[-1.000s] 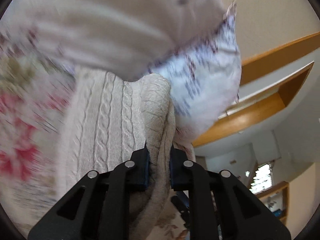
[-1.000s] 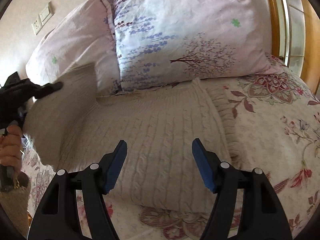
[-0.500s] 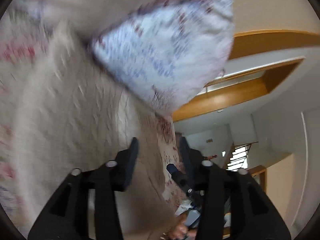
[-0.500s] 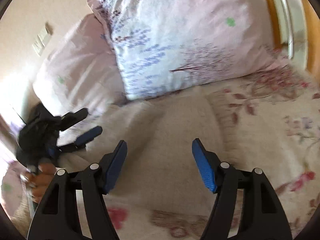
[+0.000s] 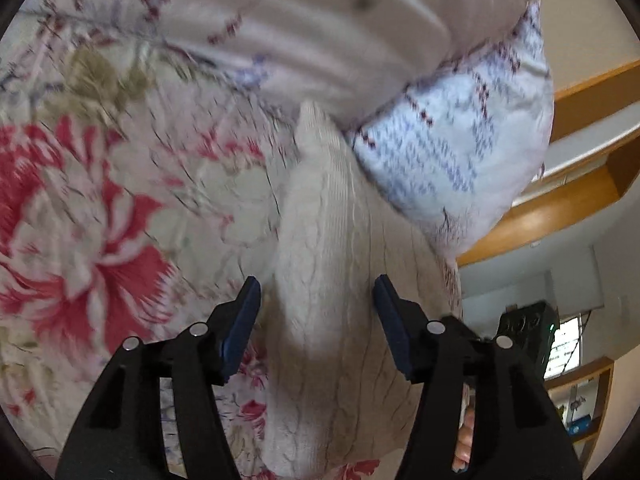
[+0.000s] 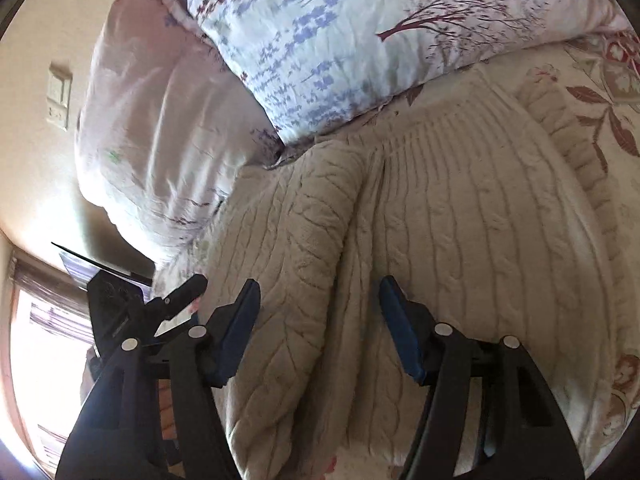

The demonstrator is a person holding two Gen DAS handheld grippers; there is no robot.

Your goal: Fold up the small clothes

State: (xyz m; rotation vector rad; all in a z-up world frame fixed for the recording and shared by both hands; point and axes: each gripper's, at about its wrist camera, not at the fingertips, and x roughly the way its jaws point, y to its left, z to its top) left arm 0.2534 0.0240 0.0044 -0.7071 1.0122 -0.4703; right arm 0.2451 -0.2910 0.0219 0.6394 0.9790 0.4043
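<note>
A cream cable-knit sweater (image 6: pixel 460 220) lies flat on the flowered bedspread (image 6: pixel 600 100), with one side (image 6: pixel 304 220) folded in over its body. In the left wrist view the sweater (image 5: pixel 320 240) runs as a ridge away from me. My left gripper (image 5: pixel 316 284) straddles that ridge and its jaws are opening, the pads clear of the knit. My right gripper (image 6: pixel 319 284) hovers over the folded-in part with its jaws closing, and its pads touch nothing. At the sweater's left edge in the right wrist view is one of the left gripper's fingers (image 6: pixel 182 292).
Two pillows lean at the bed's head just beyond the sweater: a blue-flowered one (image 6: pixel 360 40) and a pale pink one (image 6: pixel 160 120). A wall with a switch plate (image 6: pixel 58 96) stands behind. Wooden trim (image 5: pixel 560 208) and a room show past the bed's right side.
The left gripper has let go of the sweater's fold, opened and sunk toward the bed. The side it held now lies across the sweater. The right gripper swung left, rolled and narrowed slightly.
</note>
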